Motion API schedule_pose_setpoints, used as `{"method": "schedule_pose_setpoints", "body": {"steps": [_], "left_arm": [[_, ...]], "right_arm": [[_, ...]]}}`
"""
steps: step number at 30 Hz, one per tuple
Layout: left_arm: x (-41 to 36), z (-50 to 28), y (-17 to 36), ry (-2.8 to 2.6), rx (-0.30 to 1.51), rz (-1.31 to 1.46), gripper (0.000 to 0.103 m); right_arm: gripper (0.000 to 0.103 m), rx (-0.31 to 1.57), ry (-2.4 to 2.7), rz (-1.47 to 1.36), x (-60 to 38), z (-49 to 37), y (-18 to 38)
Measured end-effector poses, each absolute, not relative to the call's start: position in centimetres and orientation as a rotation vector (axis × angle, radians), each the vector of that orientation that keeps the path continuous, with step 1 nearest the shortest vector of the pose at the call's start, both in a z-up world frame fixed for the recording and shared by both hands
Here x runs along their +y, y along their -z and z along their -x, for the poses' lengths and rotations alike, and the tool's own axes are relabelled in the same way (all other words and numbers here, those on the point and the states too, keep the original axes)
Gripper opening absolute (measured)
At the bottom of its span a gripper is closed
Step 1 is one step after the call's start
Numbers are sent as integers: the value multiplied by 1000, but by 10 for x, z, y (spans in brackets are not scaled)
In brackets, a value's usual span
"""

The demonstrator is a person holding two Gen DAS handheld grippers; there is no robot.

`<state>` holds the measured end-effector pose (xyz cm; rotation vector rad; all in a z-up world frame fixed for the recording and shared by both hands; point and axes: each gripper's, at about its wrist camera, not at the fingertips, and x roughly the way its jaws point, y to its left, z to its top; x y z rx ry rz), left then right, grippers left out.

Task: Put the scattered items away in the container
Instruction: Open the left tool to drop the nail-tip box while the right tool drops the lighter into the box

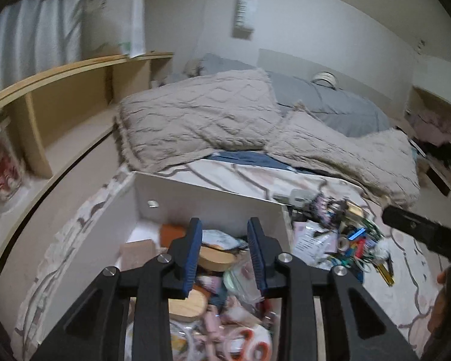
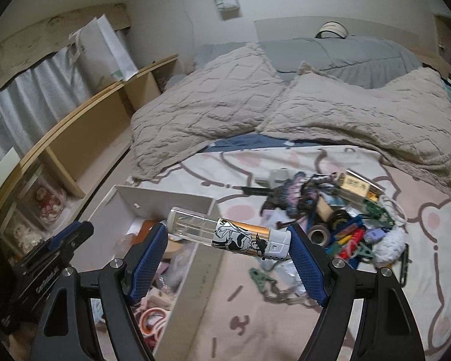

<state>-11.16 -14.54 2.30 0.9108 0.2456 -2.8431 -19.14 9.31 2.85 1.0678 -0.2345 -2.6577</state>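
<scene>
Left wrist view. Left gripper [image 1: 224,248] hangs over the white box [image 1: 207,200], pads drawn in to their narrowest, nothing pinched between them. Box sits on the patterned bed cover [image 1: 406,258]. Inside it, below the fingers: wooden lids, plastic packets, pinkish bits, a red-and-white ring; blur makes finer naming doubtful. Pile of scattered items [image 1: 342,234] lies on the cover just right of the box's right wall. Right gripper [image 1: 418,231] enters from the right edge, above the pile's far side.

Right wrist view. Right gripper [image 2: 228,242] spread wide and clamped endwise on a lighter [image 2: 228,236]: clear tank against the left pad, white cap against the right pad. Lighter lies crosswise, lifted off the cover, over the box's [image 2: 165,203] near right corner. Pile [image 2: 345,225] is to the right, beyond the right finger. Left gripper [image 2: 66,237] shows at the left, beside the box. Beige blanket [image 2: 255,105] behind.
</scene>
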Motion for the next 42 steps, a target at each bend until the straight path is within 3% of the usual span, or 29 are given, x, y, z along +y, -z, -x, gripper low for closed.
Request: {"method": "schedule_pose_setpoints", "body": {"steps": [24, 42], "left_arm": [[-187, 101, 14, 2751, 209, -1072, 30], [-204, 90, 44, 2704, 162, -1216, 30]], "right_arm": [[81, -86, 2528, -1107, 4, 195, -15], [81, -6, 2440, -1293, -44, 225, 23]]}}
